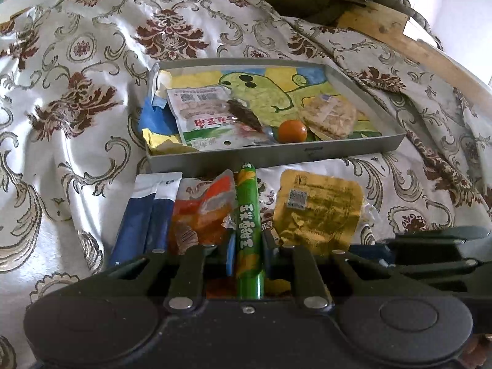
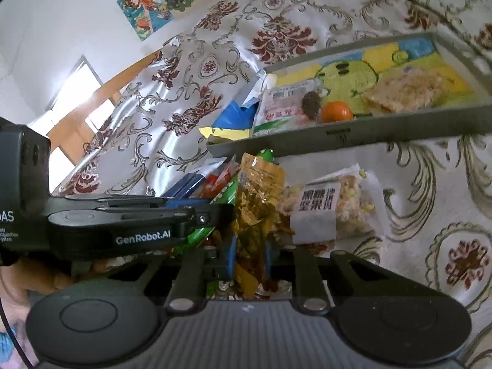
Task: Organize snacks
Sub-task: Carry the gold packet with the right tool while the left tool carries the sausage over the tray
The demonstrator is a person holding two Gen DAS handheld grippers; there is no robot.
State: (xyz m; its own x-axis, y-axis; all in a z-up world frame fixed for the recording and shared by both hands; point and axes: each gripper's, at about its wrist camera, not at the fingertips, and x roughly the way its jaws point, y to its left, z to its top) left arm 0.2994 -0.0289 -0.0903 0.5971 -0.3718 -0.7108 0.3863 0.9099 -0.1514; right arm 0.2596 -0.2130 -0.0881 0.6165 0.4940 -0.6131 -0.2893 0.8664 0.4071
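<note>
My left gripper [image 1: 248,259] is shut on a green sausage stick [image 1: 247,215] that points toward the grey tray [image 1: 276,153]. My right gripper [image 2: 250,261] is shut on a crinkled gold foil packet [image 2: 256,196], which also shows in the left wrist view as the gold packet [image 1: 316,209]. The left gripper body [image 2: 123,224] crosses the right wrist view at the left. The tray [image 2: 353,133] holds a white snack bag [image 1: 206,113], an orange fruit [image 1: 292,131] and a rice cracker pack [image 1: 330,117].
In front of the tray lie blue sachets [image 1: 147,215], an orange-red packet [image 1: 203,212] and a nut-bar pack with a white label [image 2: 335,209]. All rest on a floral satin cloth [image 1: 77,107]. A wooden board [image 1: 399,33] lies behind, at the right.
</note>
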